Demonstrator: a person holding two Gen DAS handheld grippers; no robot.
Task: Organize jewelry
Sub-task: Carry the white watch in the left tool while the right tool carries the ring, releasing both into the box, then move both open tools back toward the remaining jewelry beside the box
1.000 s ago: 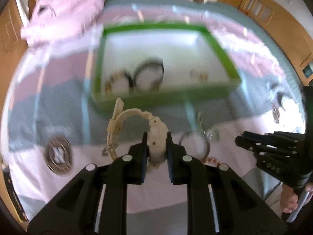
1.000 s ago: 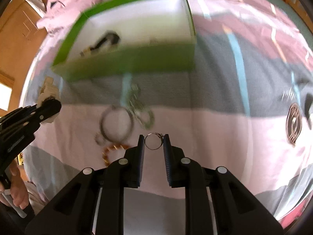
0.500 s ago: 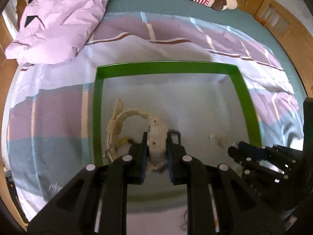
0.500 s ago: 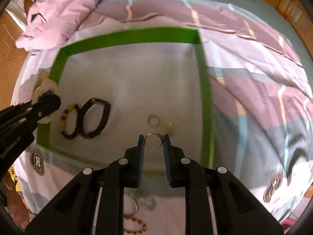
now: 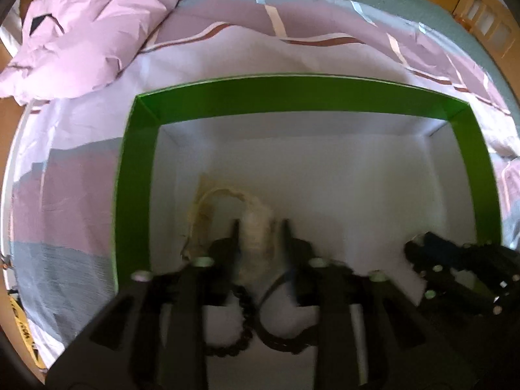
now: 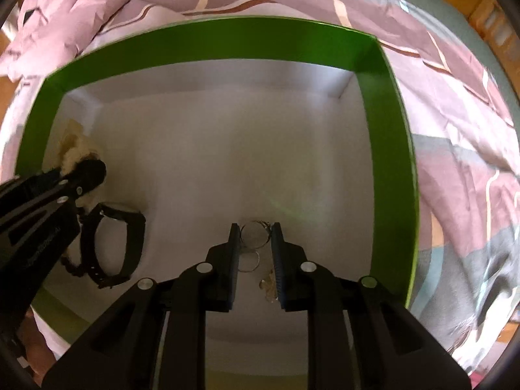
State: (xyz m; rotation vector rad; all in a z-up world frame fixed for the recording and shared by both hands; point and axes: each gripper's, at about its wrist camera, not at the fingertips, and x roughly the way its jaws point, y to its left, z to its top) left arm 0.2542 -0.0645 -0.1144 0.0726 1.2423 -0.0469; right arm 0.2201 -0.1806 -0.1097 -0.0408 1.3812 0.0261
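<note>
A green-walled box [image 5: 292,94] with a white floor lies on the bed; it also shows in the right wrist view [image 6: 214,37]. My left gripper [image 5: 260,227] is shut on a cream watch [image 5: 256,224], low over the box's left side. A black watch [image 6: 113,243] and a dark bead bracelet [image 5: 240,325] lie on the floor beneath it. My right gripper [image 6: 255,234] is shut on a thin silver ring [image 6: 255,235] just above the box floor. Another ring [image 6: 250,265] and small earrings [image 6: 268,287] lie under it.
A lilac pillow [image 5: 87,26] lies beyond the box at the far left. The striped bedsheet [image 6: 455,130] surrounds the box. Each gripper shows in the other's view: the right one [image 5: 455,269], the left one [image 6: 48,201].
Both grippers have moved forward from the sheet in front of the box to low over its floor, still holding the cream watch and the ring.
</note>
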